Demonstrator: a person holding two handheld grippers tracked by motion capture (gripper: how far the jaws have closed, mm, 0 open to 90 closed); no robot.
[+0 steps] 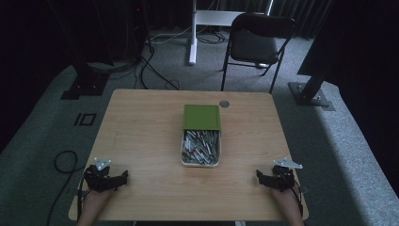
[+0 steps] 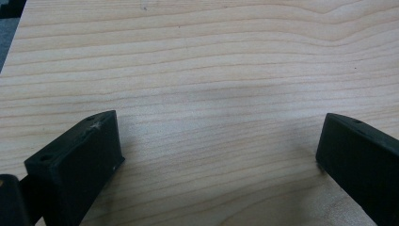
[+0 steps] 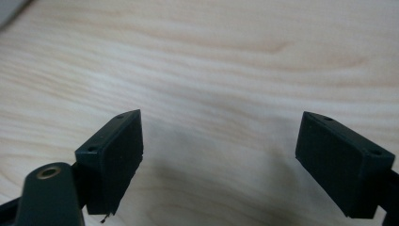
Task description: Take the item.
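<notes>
Both the left gripper [image 2: 219, 155] and right gripper [image 3: 219, 155] are held spread wide over bare table [image 2: 211, 70], nothing pinched between them.

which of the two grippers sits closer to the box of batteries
Too close to call from the high view: the left gripper and right gripper rest near opposite front corners, each apart from the box.

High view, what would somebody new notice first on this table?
Probably the box at the middle of the wooden table: its green lid sits slid toward the far side, baring a heap of small grey pieces too small to identify. Next, the left gripper and right gripper resting at the near corners, jaws spread wide over bare wood with nothing between them.
</notes>
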